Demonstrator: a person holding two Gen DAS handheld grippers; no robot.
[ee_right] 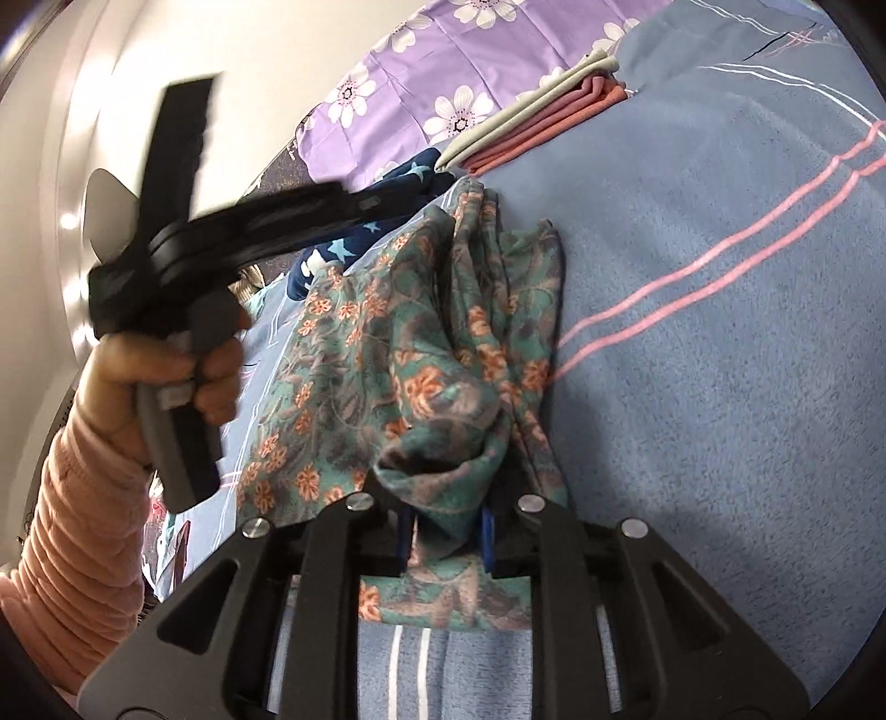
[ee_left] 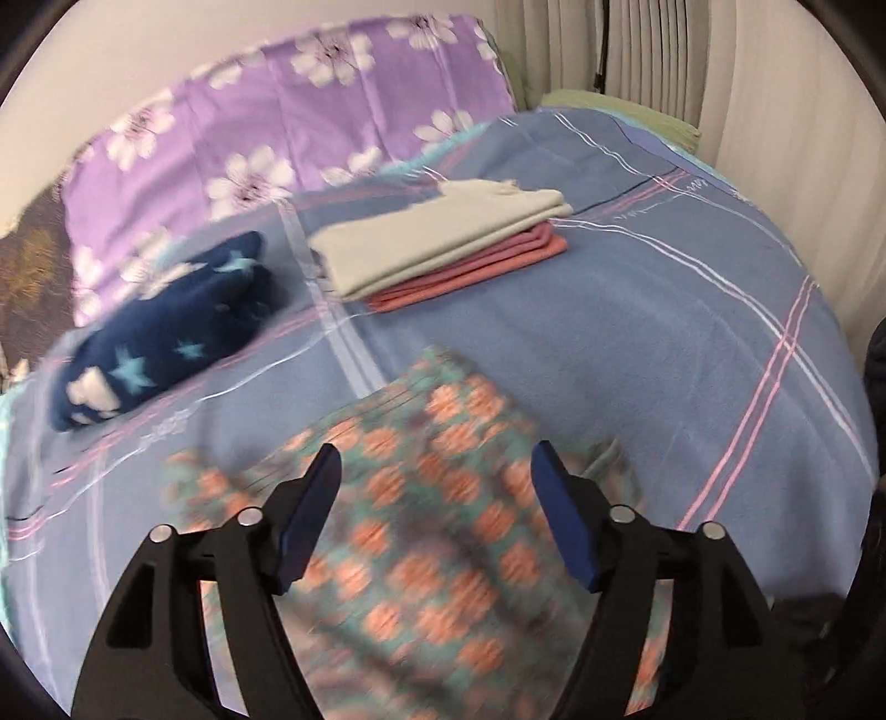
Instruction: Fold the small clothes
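Note:
A teal cloth with orange flowers lies partly folded on the blue striped bedcover. My left gripper hovers over it, blue pads wide apart and open, nothing pinched between them. In the right wrist view the same floral cloth is bunched into folds, and one gathered end runs between the blue pads of my right gripper, which is shut on it. A hand in a pink sleeve grips the left gripper's handle at the left, blurred.
A folded stack, beige on pink, rests further back on the bed. A navy star-print garment lies to its left. A purple flowered pillow sits against the wall, with pale curtains at the back right.

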